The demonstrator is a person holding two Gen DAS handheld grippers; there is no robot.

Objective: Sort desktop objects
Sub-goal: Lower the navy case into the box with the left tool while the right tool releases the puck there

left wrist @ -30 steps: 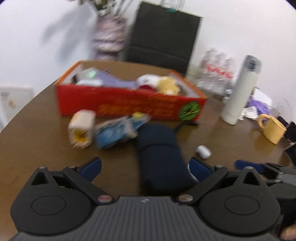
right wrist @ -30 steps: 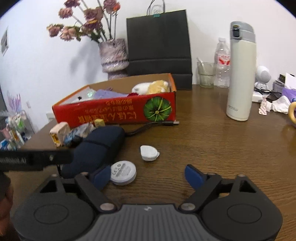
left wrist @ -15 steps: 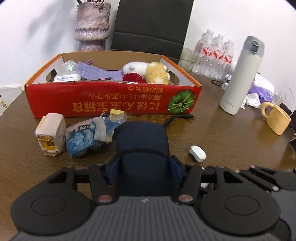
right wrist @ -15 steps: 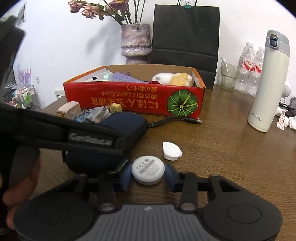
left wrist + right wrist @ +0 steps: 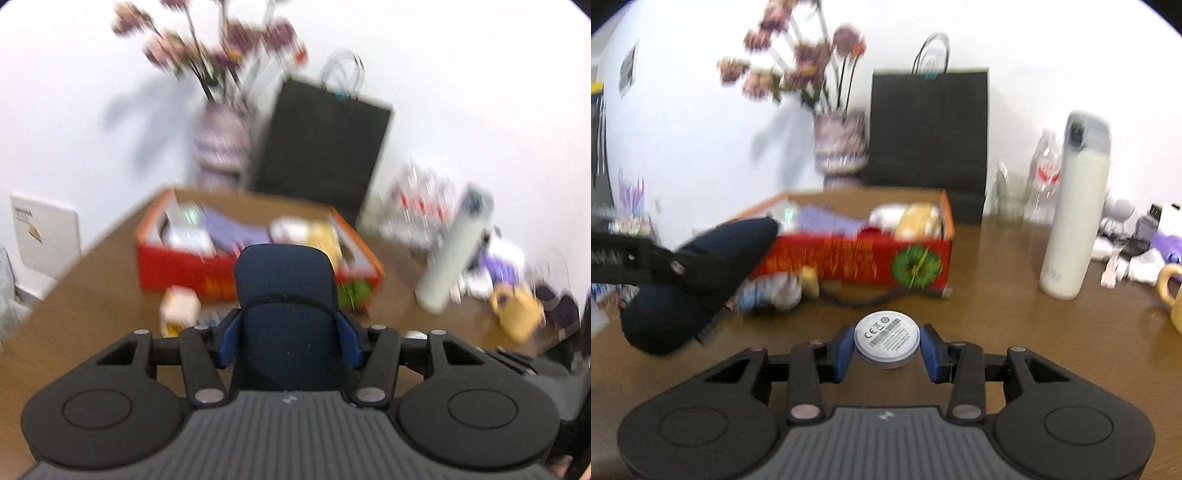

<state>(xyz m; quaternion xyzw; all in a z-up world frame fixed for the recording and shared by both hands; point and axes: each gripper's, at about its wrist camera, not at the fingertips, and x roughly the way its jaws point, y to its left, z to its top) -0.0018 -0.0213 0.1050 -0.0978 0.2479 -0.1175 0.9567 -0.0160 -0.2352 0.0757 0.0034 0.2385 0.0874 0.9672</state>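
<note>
**Left wrist view: both grippers loaded, the box is next**

Left wrist view shows the left gripper [image 5: 287, 338] with its blue fingers [image 5: 228, 338] pressed against the 2 sides of a dark navy case [image 5: 286, 295], which stands up out of the grip and hides part of the red box [image 5: 173, 266] behind it. The right wrist view shows the same case [image 5: 701, 273] held off the table [image 5: 997, 306], over its left side, with its far end reaching the near left corner of the box. The picture is smeared, so finer detail in the box cannot be read.

The right gripper [image 5: 886, 349] pinches a round white disc [image 5: 886, 338] edge-on between its 2 pads, printed face up, above the near middle of the table.

Judged from this, the step in hand is the carry: each tool has 1 desktop item and the open red box [image 5: 857, 258] along the table's far left is the likely destination. It already holds soft toys and a purple cloth.

The next move probably calls for bringing the case over the box's near wall, high enough to clear the rim, and finding a gap among what lies inside before the fingers spread. The case is long, so it may need to be laid flat, not dropped on end. The disc can follow into whatever corner stays free. A crumpled blue packet [image 5: 772, 291] and a cable [image 5: 871, 297] lie at the foot of the box's near wall, not yet sorted.
</note>
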